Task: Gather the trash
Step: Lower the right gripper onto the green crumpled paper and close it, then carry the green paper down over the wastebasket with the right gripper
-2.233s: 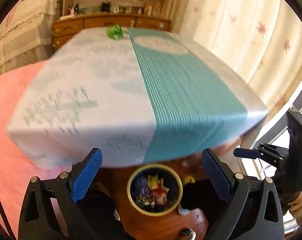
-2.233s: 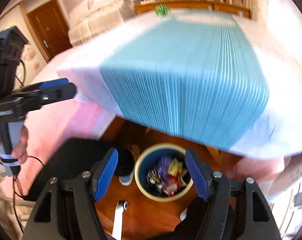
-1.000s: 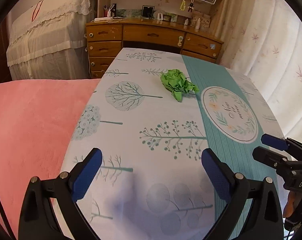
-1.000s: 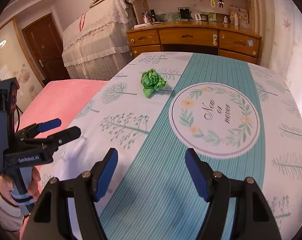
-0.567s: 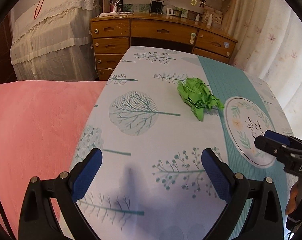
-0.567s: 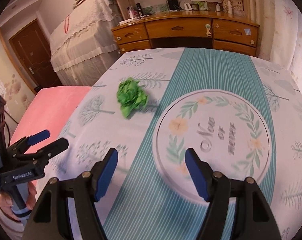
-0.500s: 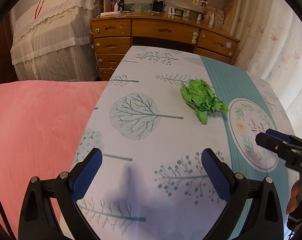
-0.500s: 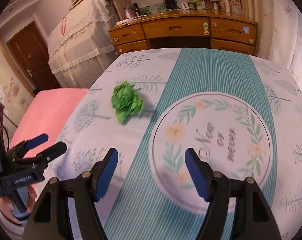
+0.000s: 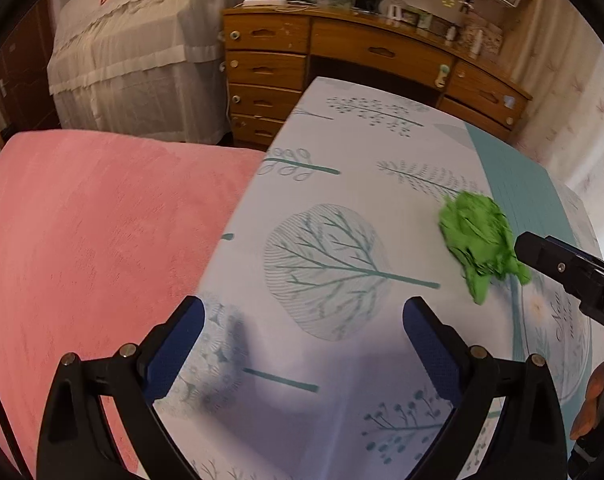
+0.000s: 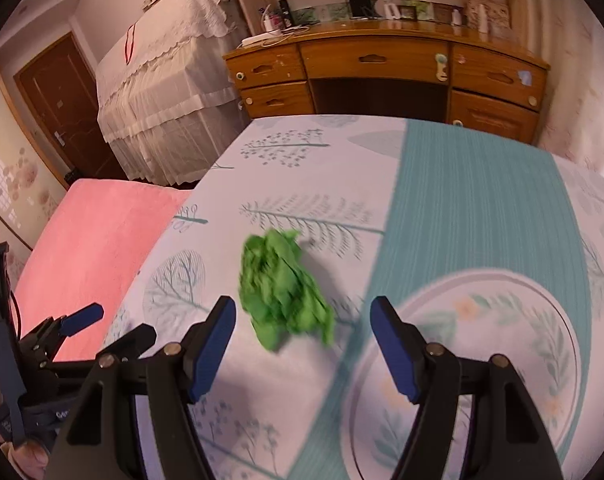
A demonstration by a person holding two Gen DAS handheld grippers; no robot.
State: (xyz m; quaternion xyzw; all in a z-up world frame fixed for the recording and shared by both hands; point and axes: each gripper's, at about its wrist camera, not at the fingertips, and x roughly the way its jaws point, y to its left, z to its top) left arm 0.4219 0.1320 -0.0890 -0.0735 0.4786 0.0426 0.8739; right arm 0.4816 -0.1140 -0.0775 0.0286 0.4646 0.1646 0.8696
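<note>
A crumpled green paper wad [image 10: 284,292] lies on the tree-printed tablecloth [image 10: 302,168], just left of its teal stripe and close to the round wreath emblem. In the right wrist view it now sits just ahead of the right gripper [image 10: 303,340], roughly in line with the gap between the blue pads and a little toward the left one; half a second ago it lay farther up the cloth and well off to the left. That gripper's jaws stand wide with nothing between them, and the wad is smeared by motion blur, so whether a pad has yet reached it is hard to say, though it looks clear. The left gripper [image 9: 302,340] is likewise spread wide and empty over the pale part of the cloth, near the edge by the pink blanket [image 9: 94,240]. From its camera the wad has drifted to the right side, and the tip of the right gripper now overlaps its edge, where before it stood apart.
</note>
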